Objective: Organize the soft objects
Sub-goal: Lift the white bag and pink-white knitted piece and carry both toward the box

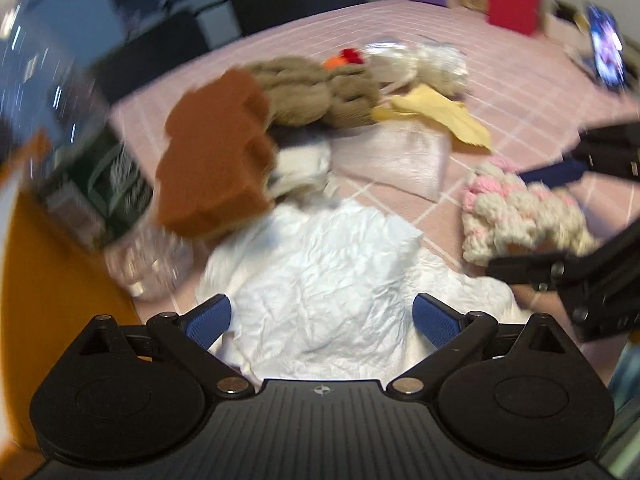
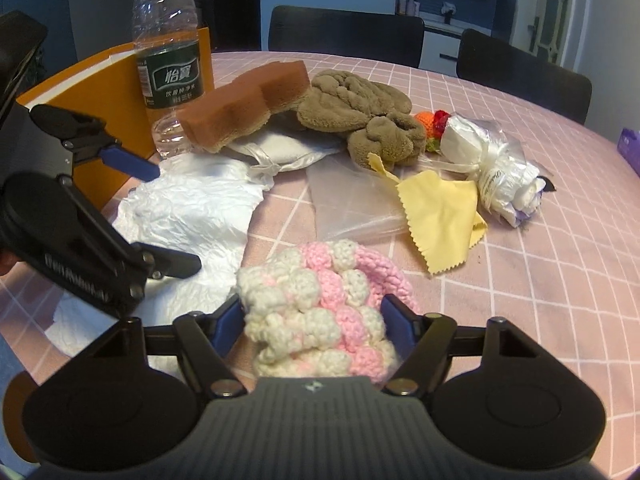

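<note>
Pink-and-cream crochet piece (image 2: 320, 312) sits between the right gripper (image 2: 314, 320) pads on the counter (image 2: 540, 280), apparently not yet pinched. Left gripper (image 1: 322, 320) hangs wide open over crumpled white plastic (image 1: 320, 264), likely lining up for a grab.

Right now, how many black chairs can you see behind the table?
2. One chair stands at the far edge of the table, behind the brown towel. The other chair is to its right. More may be out of view.
</note>
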`<act>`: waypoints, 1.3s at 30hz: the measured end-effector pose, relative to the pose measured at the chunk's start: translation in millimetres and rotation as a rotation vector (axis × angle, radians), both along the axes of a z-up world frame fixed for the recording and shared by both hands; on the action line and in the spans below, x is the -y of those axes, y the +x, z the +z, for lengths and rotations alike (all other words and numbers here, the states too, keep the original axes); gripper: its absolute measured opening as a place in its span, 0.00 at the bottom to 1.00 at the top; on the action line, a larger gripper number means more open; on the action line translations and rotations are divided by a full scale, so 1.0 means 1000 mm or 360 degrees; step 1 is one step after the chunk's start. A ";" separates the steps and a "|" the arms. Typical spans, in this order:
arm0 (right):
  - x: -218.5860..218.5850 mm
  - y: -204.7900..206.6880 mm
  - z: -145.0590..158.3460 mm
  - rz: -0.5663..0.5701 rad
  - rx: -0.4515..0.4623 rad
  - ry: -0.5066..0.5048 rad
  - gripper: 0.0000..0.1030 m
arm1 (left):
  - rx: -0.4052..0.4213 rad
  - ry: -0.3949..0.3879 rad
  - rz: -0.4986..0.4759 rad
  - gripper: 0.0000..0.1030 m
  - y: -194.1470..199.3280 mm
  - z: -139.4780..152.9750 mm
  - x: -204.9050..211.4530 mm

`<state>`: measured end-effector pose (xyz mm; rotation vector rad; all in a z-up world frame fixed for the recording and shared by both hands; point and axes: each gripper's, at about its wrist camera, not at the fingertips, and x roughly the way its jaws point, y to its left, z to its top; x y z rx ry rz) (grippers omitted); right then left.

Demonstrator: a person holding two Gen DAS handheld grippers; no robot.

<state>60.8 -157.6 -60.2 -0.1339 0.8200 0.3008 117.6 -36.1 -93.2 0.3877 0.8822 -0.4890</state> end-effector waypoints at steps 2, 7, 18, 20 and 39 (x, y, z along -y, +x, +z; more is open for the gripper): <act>0.000 0.000 0.000 0.0001 0.0021 -0.0030 0.61 | -0.0067 -0.0096 0.0039 1.00 0.001 0.001 -0.008; -0.002 -0.001 0.000 0.0016 0.0048 -0.0091 0.55 | -0.0043 -0.0165 0.0032 0.71 -0.014 0.005 -0.008; 0.011 -0.007 0.022 -0.0002 0.0075 -0.0037 0.40 | 0.0132 -0.0293 0.0114 0.12 -0.047 0.028 -0.001; 0.011 -0.012 0.034 0.0010 0.0115 -0.0005 0.40 | 0.0188 -0.0353 0.0141 0.12 -0.056 0.045 -0.006; -0.130 0.010 0.162 0.0750 0.0344 0.0291 0.41 | 0.0796 -0.0326 0.0559 0.12 -0.097 0.199 -0.128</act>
